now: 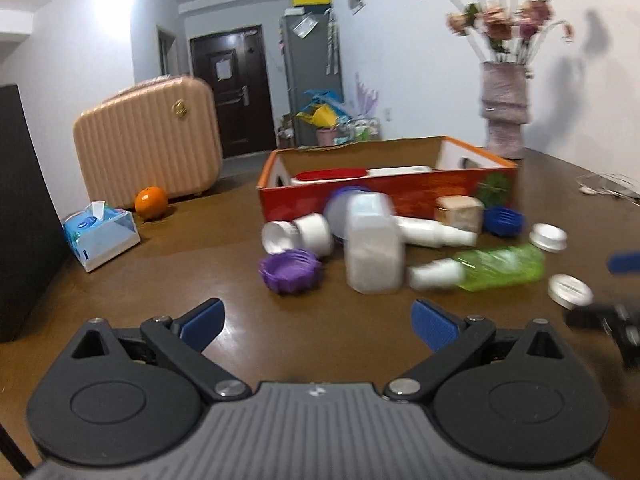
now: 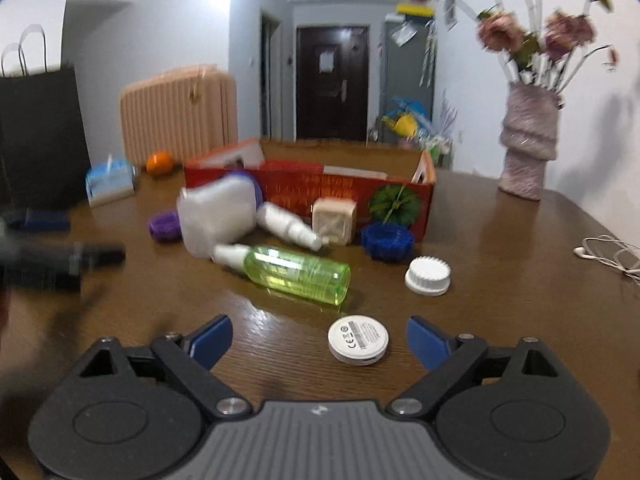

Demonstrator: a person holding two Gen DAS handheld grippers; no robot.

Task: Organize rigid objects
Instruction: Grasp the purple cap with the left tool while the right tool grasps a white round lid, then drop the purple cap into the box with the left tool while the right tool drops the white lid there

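On the brown table, both grippers spread wide and holding nothing: left gripper facing white jar and purple cap, right gripper just behind white disc, green spray bottle lying before the red box.

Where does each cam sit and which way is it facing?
Left wrist: on the left gripper, low over the table, facing the red box, purple cap and white jar; own open blue fingers show, and the right gripper at the right edge.
Right wrist: on the right gripper, facing the same clutter from further right, white disc nearest; own open fingers show, left gripper blurred at left.
Shared: box, green bottle, vase, suitcase.
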